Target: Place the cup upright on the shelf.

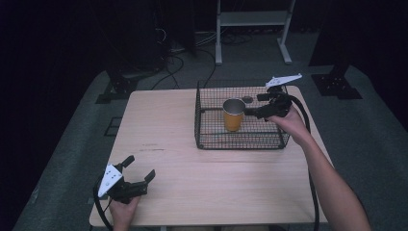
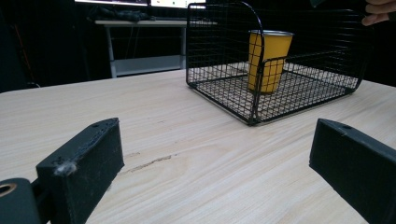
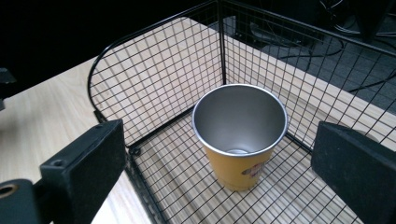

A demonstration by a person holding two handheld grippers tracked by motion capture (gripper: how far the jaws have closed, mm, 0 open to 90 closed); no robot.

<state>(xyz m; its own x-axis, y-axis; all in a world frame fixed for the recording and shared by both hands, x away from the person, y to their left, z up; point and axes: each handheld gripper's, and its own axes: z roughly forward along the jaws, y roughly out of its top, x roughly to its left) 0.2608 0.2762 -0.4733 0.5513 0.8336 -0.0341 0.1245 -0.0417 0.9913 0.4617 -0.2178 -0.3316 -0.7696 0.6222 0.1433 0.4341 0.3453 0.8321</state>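
A yellow metal cup (image 1: 233, 115) stands upright and empty inside a black wire basket (image 1: 211, 139) on the far right half of the wooden table. My right gripper (image 1: 254, 106) hovers over the basket's right side, open, pointing at the cup. In the right gripper view the cup (image 3: 238, 123) sits between and beyond the wide-apart jaws of the right gripper (image 3: 222, 140), untouched. My left gripper (image 1: 141, 167) rests low near the table's front left corner, open and holding nothing. In the left gripper view, the left gripper (image 2: 217, 154) faces the basket (image 2: 224, 88) and cup (image 2: 269, 60) far ahead.
The table (image 1: 163, 125) has bare wood to the left of and in front of the basket. A white metal stand (image 1: 252, 19) and floor cables (image 1: 178, 62) lie beyond the far edge. The basket's walls rise around the cup on all sides.
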